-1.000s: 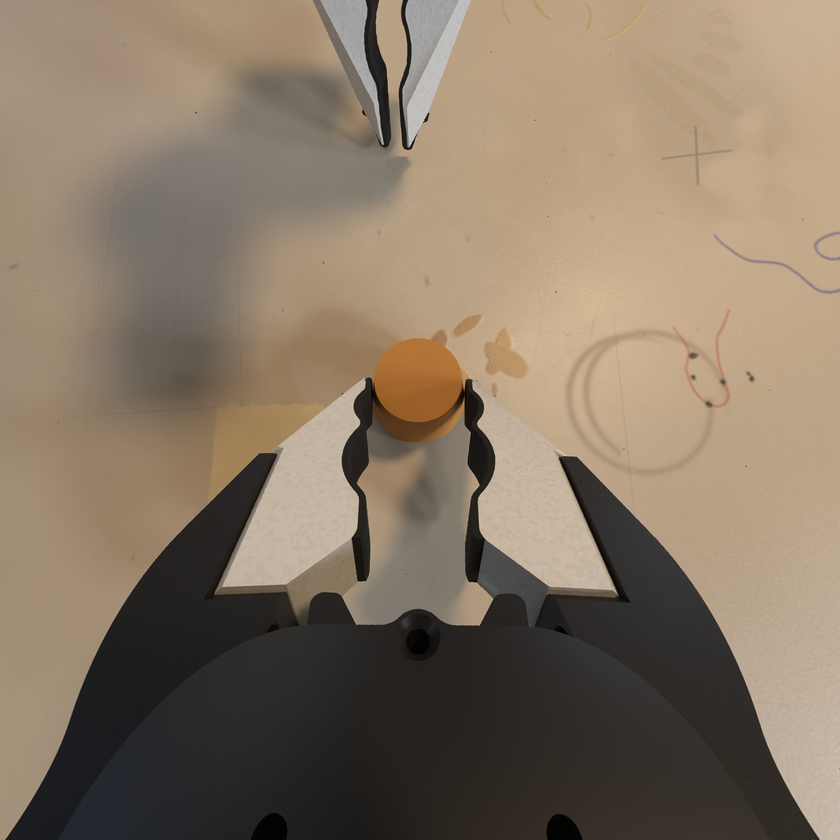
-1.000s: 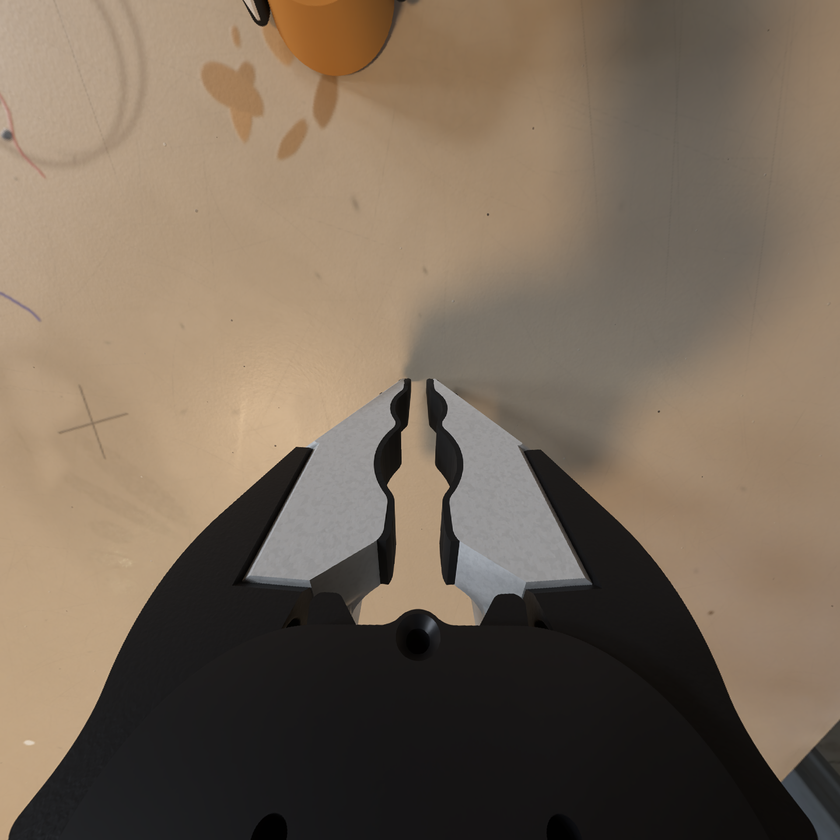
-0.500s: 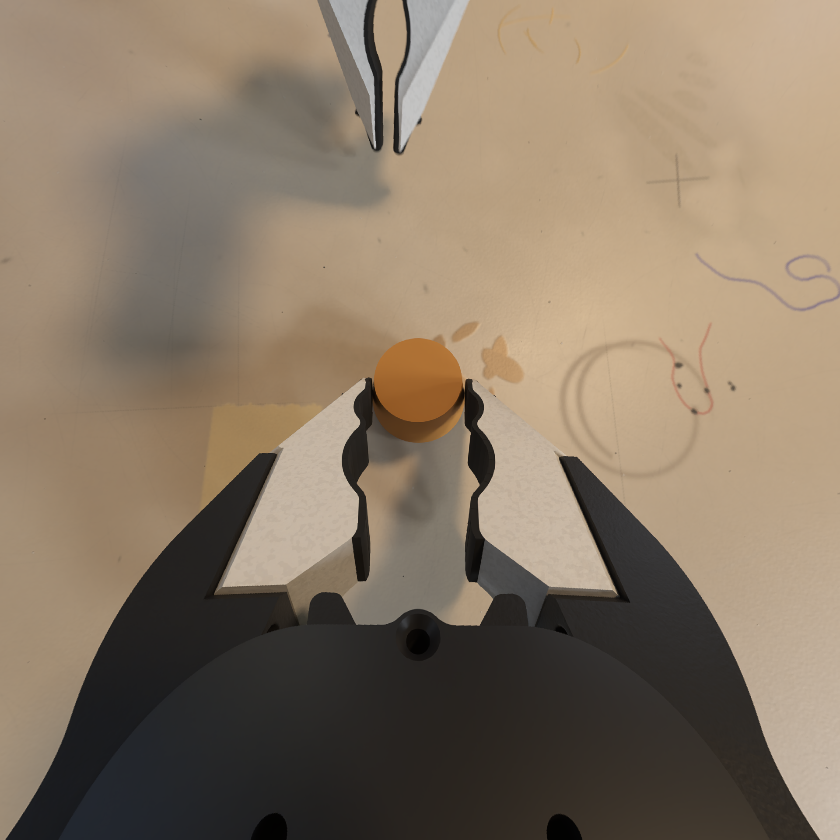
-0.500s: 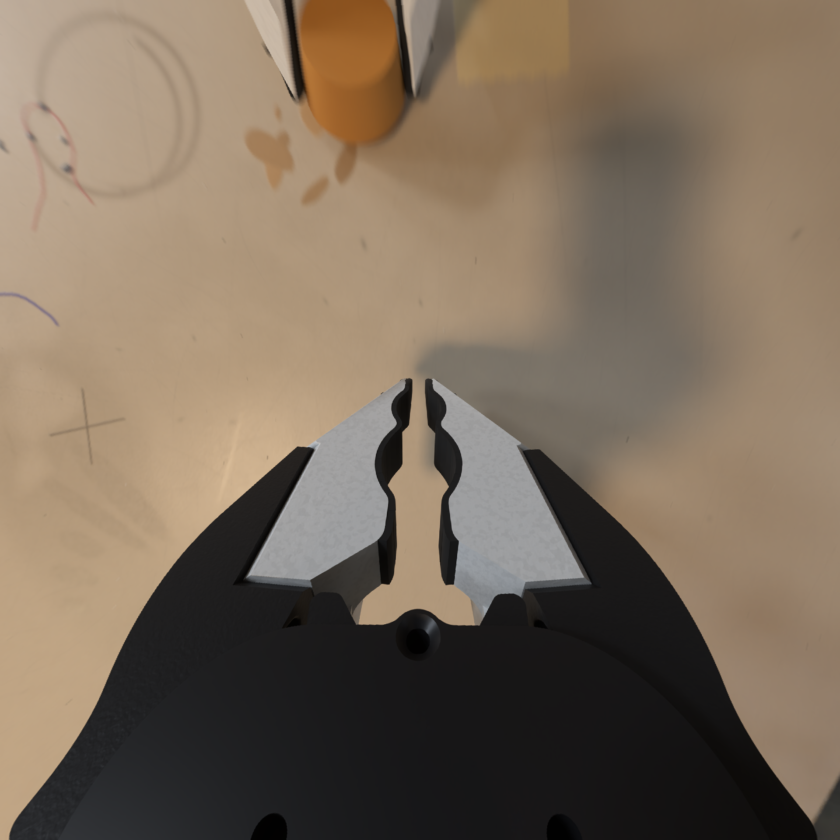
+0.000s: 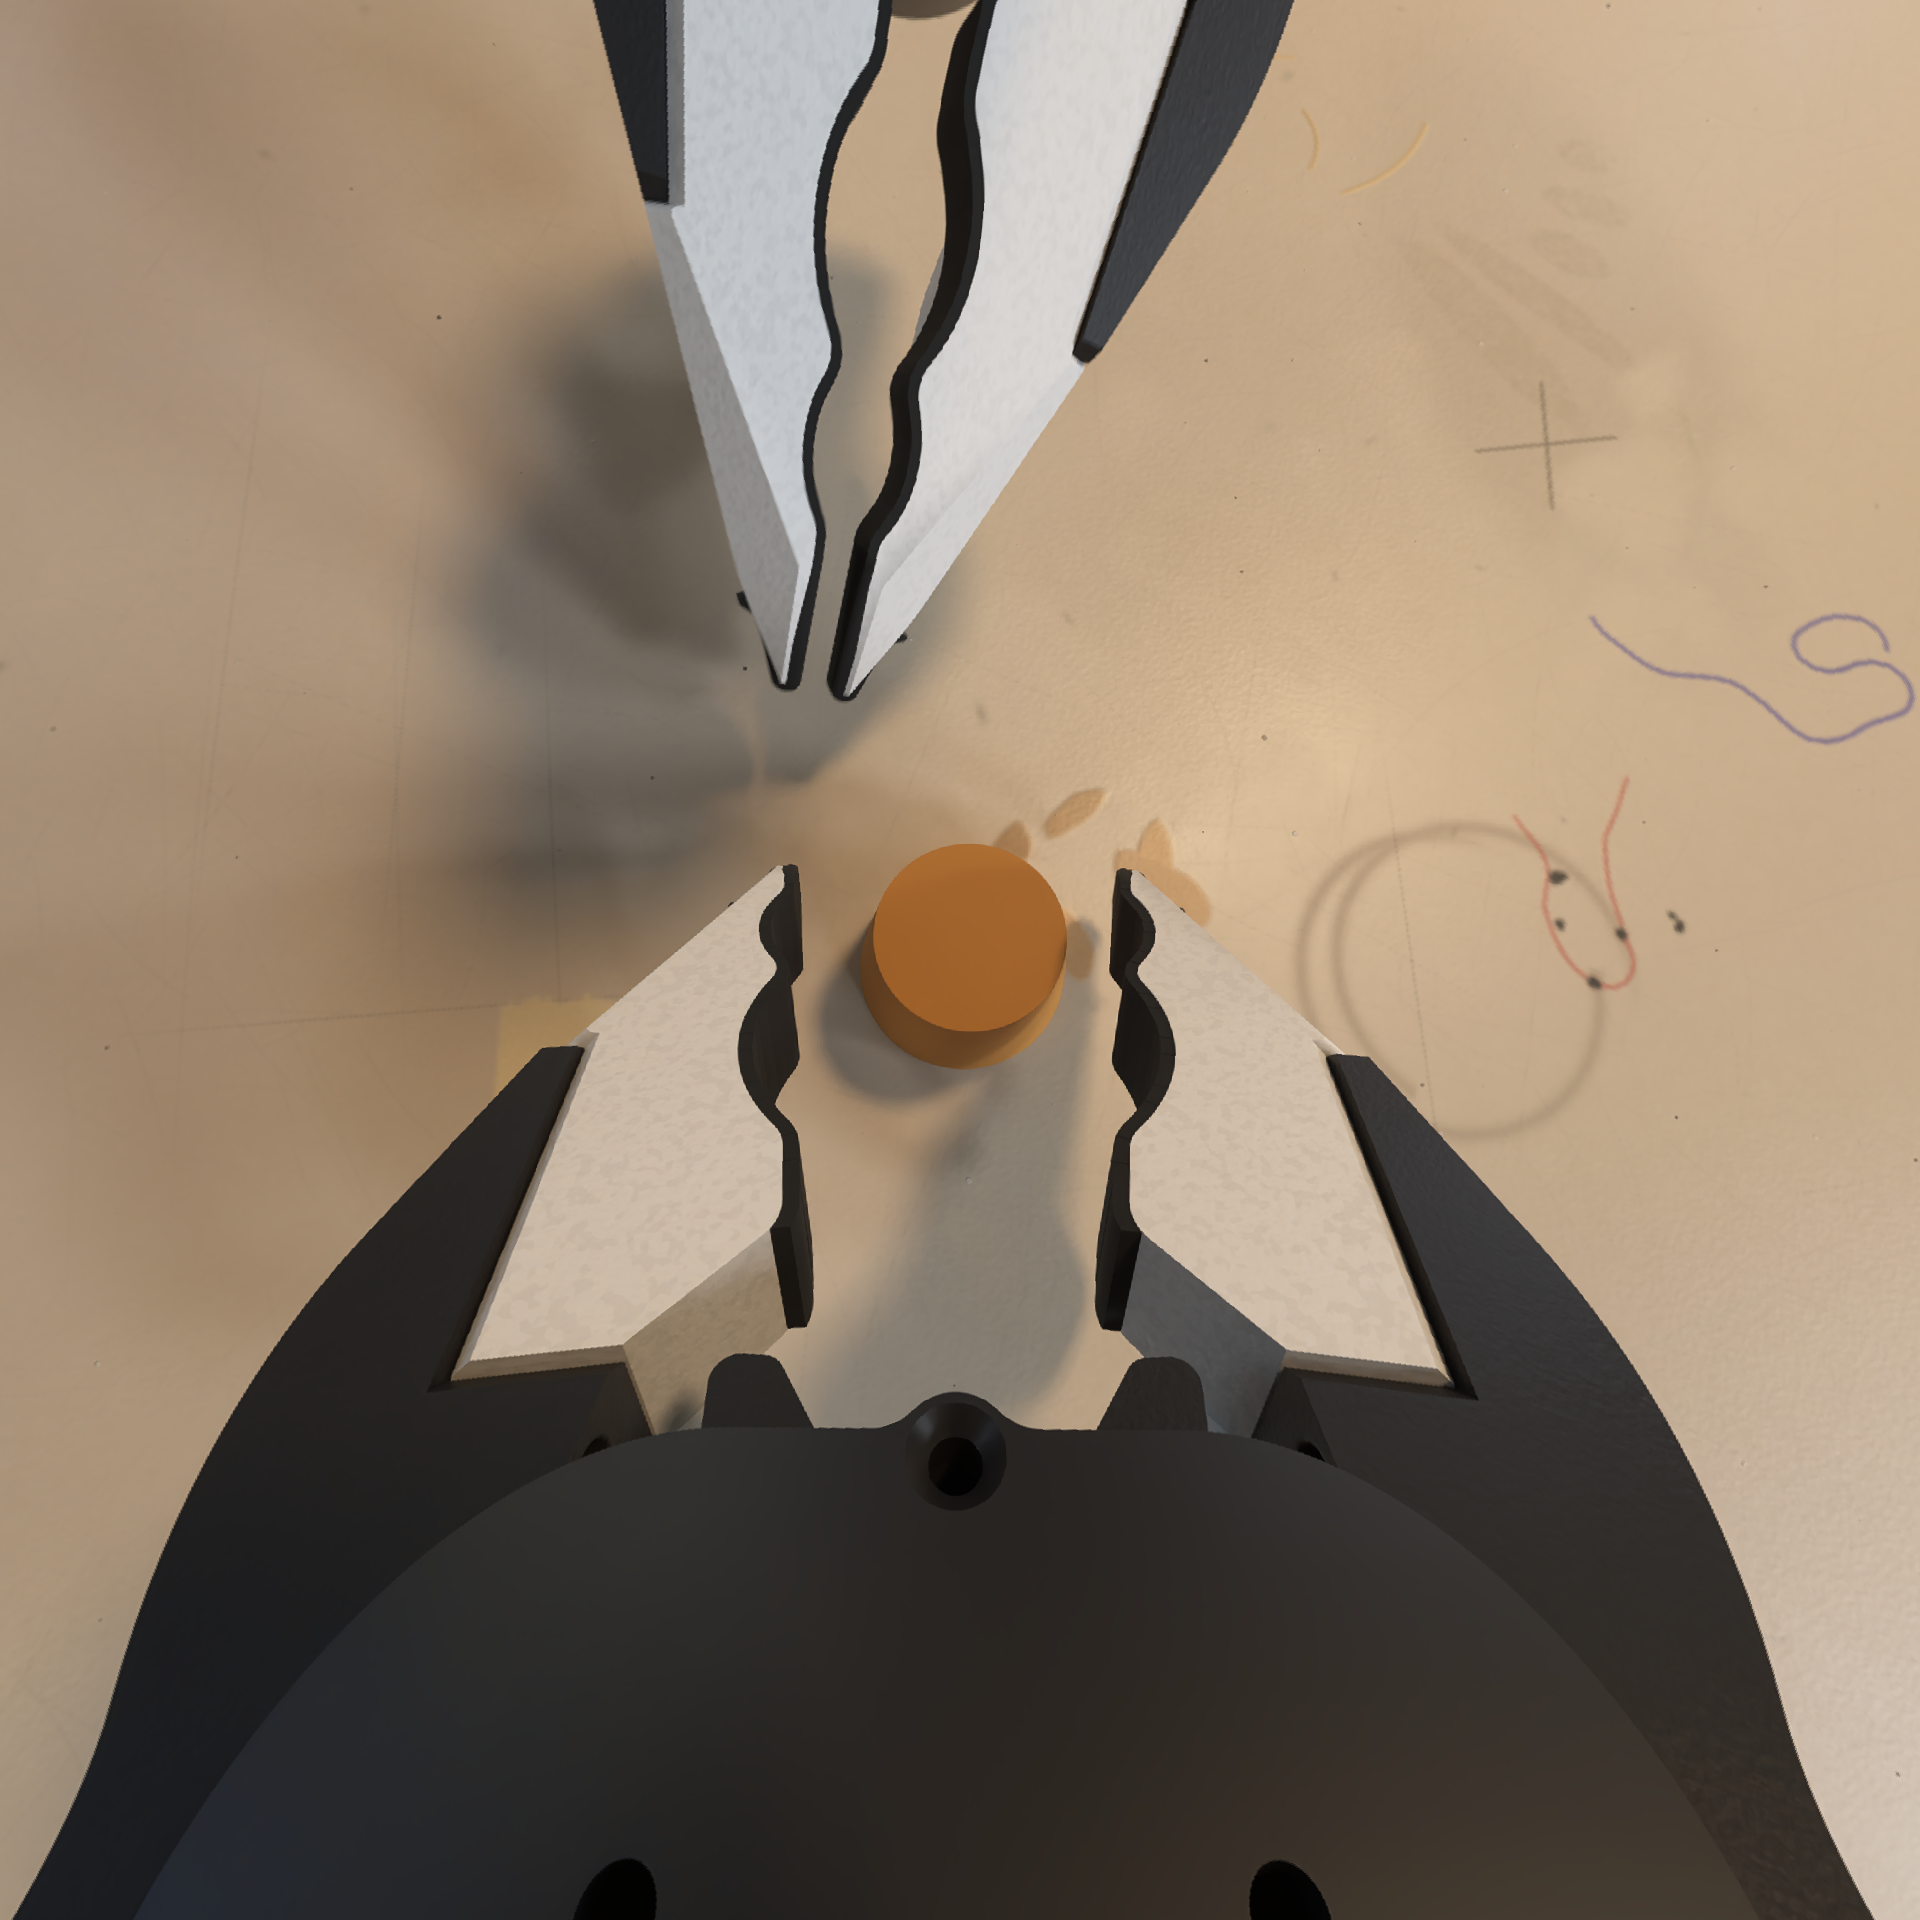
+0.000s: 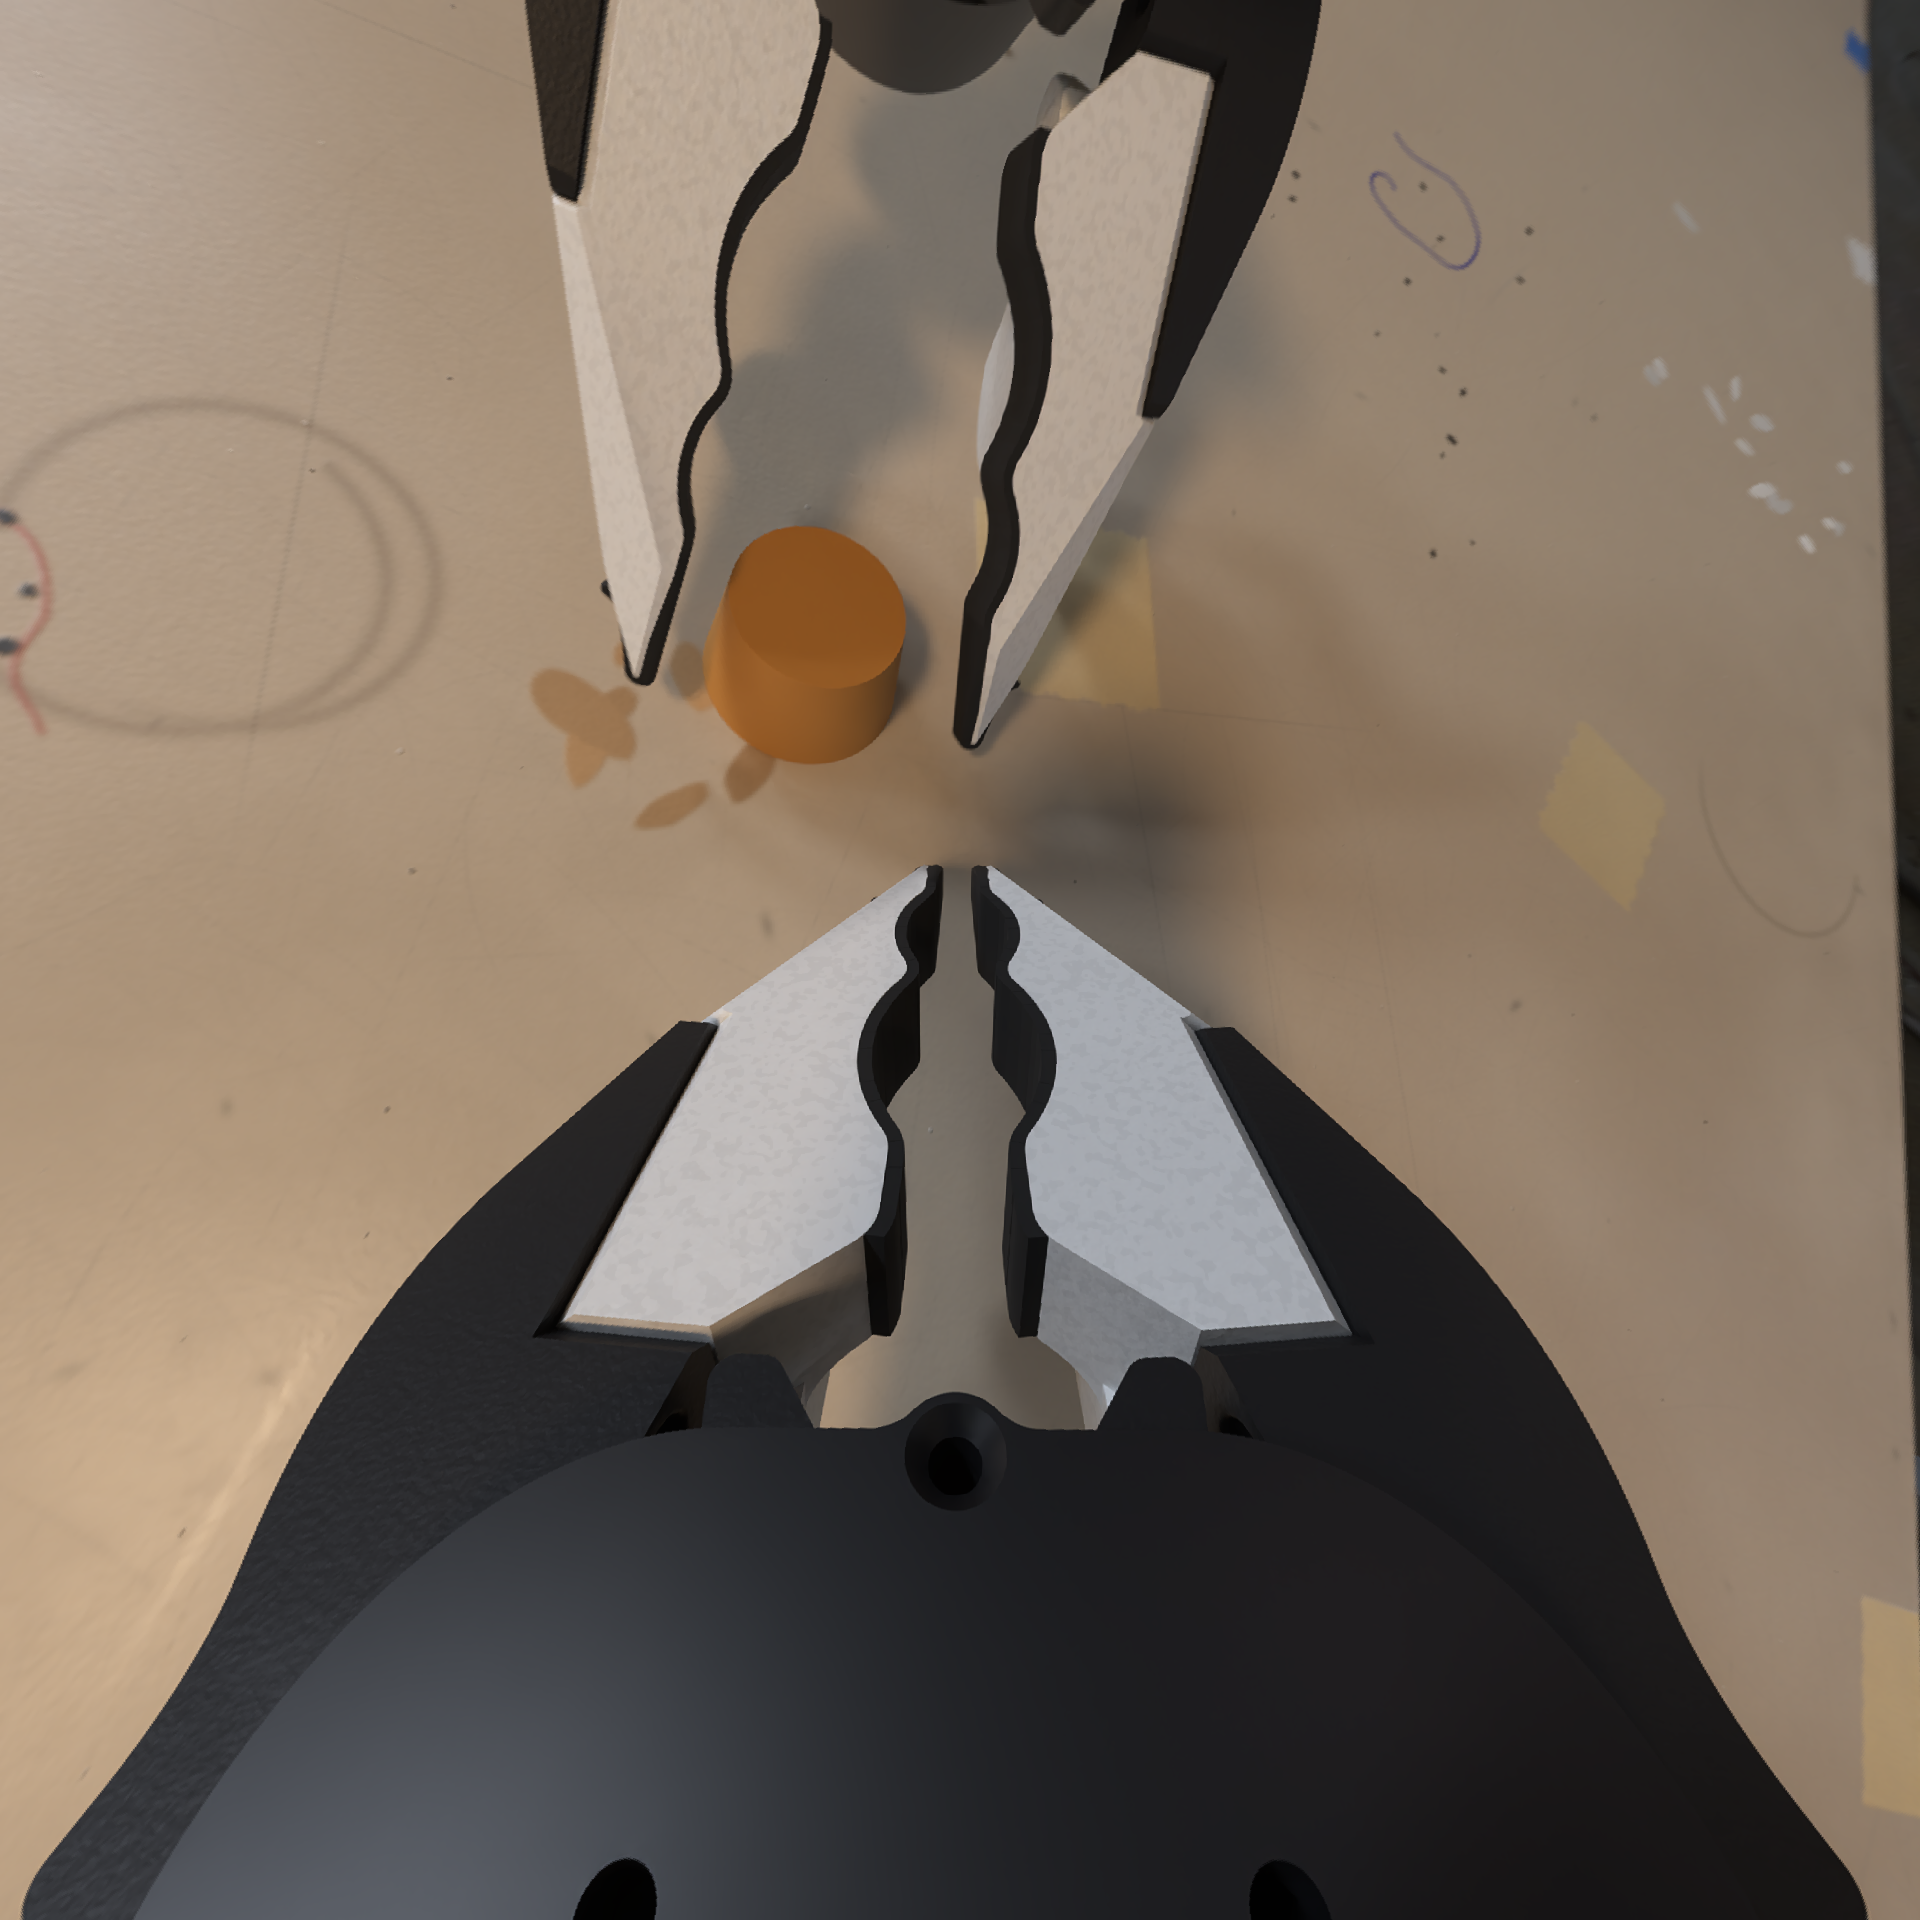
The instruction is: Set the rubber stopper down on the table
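The left gripper (image 5: pixel 956 883) has its jaws spread, a gap on each side of the orange stopper (image 5: pixel 966 956), which stands upright on the tan table (image 5: pixel 312 727). Opposite, the right gripper (image 5: pixel 816 681) points toward it, tips nearly together and holding nothing. A grey ring (image 5: pixel 1449 982), a pencilled cross (image 5: pixel 1546 442) and a purple squiggle (image 5: pixel 1808 675) mark the table to the right

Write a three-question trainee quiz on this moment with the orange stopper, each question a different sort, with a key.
1. True or false: the left gripper is clamped on the rubber stopper.
2. Multiple choice: the stopper is A) lying on its side, B) standing upright on the table, C) lifted clear.
3. Fill in: the right gripper has its jaws nearly ____.

Key: 1 false, there are gaps on both sides; 2 B; 3 shut.
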Available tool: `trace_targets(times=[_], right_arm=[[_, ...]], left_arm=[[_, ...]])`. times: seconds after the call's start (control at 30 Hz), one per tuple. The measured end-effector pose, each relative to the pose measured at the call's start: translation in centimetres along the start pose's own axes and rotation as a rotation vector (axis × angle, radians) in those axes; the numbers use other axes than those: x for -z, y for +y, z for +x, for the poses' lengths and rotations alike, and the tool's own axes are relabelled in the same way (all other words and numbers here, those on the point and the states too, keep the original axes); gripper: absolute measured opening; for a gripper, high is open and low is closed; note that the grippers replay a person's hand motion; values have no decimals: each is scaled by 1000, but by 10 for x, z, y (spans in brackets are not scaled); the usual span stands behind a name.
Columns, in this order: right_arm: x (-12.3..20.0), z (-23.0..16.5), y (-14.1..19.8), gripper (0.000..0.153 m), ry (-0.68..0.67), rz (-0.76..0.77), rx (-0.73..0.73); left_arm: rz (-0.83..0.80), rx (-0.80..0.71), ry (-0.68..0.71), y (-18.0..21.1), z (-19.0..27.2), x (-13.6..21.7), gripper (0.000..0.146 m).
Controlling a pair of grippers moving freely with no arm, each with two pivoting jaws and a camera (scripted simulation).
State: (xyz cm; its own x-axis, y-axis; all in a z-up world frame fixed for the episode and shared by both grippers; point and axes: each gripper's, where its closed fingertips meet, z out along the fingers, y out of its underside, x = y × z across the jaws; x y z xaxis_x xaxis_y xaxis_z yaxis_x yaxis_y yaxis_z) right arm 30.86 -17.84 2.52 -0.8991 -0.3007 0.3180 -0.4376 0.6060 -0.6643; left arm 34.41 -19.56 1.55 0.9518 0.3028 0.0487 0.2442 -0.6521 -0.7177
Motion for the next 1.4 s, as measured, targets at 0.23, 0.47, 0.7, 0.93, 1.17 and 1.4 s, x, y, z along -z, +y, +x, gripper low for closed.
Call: trace_targets(times=[0.23, 0.47, 0.7, 0.93, 1.17, 1.4], right_arm=[[-10, 2, -2, 5, 55, 3, 22], [-10, 2, -5, 6, 100, 13, 54], [-11, 2, -4, 5, 106, 9, 42], [-10, 0, -3, 6, 40, 4, -80], [-10, -3, -2, 6, -39, -15, -240], [-10, -4, -1, 6, -99, -70, -356]], left_arm=[[-7, -11, 10, -1, 2, -4, 60], [-11, -15, 15, -1, 3, -5, 60], [-15, -18, 13, 0, 3, -5, 60], [-17, -24, 20, -1, 4, -6, 60], [-21, -28, 26, -2, 6, -7, 60], [-21, -29, 25, -2, 7, -8, 59]])
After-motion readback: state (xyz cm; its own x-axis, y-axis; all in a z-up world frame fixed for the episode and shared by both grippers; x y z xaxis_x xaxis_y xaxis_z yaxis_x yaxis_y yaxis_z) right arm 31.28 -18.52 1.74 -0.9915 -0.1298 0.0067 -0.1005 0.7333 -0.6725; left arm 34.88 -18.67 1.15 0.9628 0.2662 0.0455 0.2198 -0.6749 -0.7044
